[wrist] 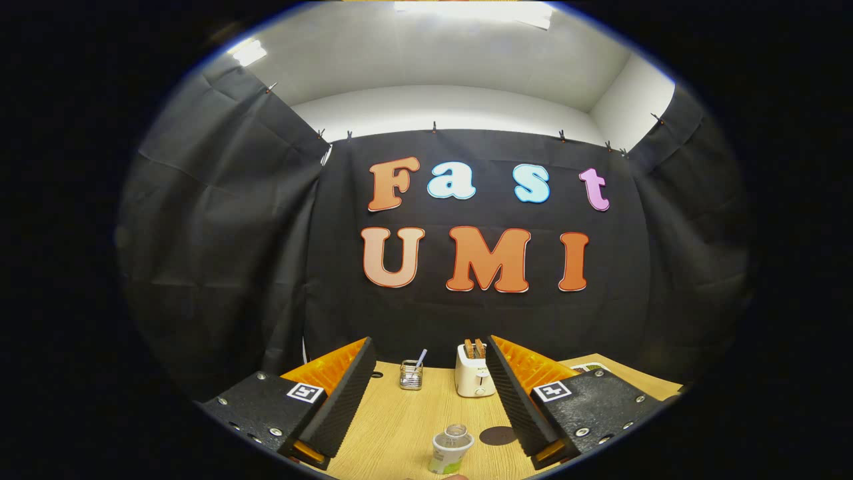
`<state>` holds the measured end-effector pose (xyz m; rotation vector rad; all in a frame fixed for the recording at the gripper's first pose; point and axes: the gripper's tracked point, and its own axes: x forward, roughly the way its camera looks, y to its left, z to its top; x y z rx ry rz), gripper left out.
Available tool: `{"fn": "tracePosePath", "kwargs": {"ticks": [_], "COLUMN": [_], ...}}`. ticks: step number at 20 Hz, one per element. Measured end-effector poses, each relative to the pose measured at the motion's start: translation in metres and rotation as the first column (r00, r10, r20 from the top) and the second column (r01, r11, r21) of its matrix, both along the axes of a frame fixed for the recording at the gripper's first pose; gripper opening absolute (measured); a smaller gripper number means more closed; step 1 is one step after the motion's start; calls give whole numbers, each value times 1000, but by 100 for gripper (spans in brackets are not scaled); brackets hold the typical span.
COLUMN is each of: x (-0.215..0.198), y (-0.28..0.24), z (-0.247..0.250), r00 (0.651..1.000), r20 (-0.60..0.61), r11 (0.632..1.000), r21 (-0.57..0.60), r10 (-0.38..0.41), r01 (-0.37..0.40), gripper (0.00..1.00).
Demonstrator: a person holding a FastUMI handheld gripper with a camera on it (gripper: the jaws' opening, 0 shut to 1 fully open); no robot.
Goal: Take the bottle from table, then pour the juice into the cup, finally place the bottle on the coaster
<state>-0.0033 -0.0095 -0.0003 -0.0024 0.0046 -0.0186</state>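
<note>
The gripper (430,400) is spread wide, holding nothing. On the bench (400,427), the cup (452,451) sits between its fingers, a dark coaster (498,436) at its two o'clock. Beyond: toaster (474,379) with bread, mesh holder (411,375) with utensils.

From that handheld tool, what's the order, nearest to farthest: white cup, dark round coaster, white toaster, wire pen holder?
1. White cup, between the open tool's fingers.
2. Dark round coaster, beside the cup.
3. White toaster and wire pen holder, at the table's far edge: too close to call.
</note>
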Motion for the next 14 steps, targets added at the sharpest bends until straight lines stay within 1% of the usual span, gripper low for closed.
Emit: {"fn": "tracePosePath", "kwargs": {"ticks": [8, 10, 14], "x": [-3, -3, -4], "y": [-6, -12, -27], "z": [1, -1, -13], "r00": [1000, 1000, 994], "r20": [0, -1, -21], "r11": [1000, 1000, 994], "r21": [3, -3, -27], "r10": [-8, -30, -104], "r01": [8, 30, 104], "gripper": [98, 98, 98]}}
